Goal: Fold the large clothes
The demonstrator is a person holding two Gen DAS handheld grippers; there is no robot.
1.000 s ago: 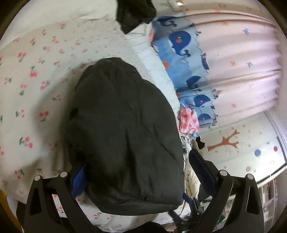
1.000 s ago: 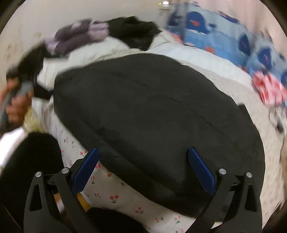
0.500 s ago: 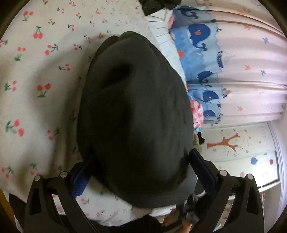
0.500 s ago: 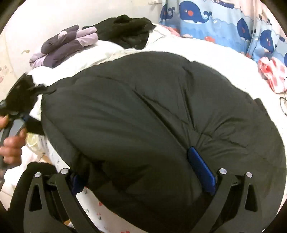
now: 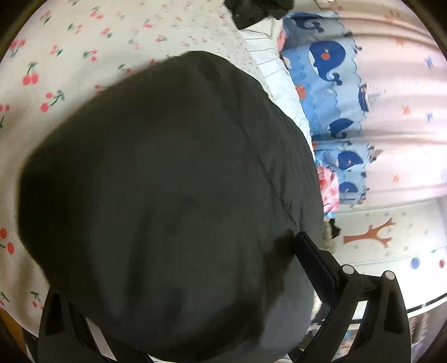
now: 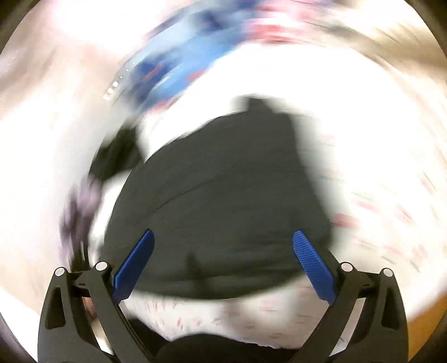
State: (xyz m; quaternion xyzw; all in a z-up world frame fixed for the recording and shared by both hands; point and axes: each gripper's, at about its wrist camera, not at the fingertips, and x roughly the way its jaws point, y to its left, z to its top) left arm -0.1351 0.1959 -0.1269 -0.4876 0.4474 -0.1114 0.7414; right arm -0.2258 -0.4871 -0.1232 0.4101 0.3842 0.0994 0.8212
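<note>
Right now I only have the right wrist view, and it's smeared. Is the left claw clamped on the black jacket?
Observer: No. The left claw stands wide open. The black padded jacket bulges between its fingers and hides one of them.
Operator: What lies past the jacket's far edge?
Observer: Cherry-print bedsheet, then a black garment at the far end.
Operator: And that blue blur?
Observer: It's a whale-print curtain hanging beside the bed.
</note>
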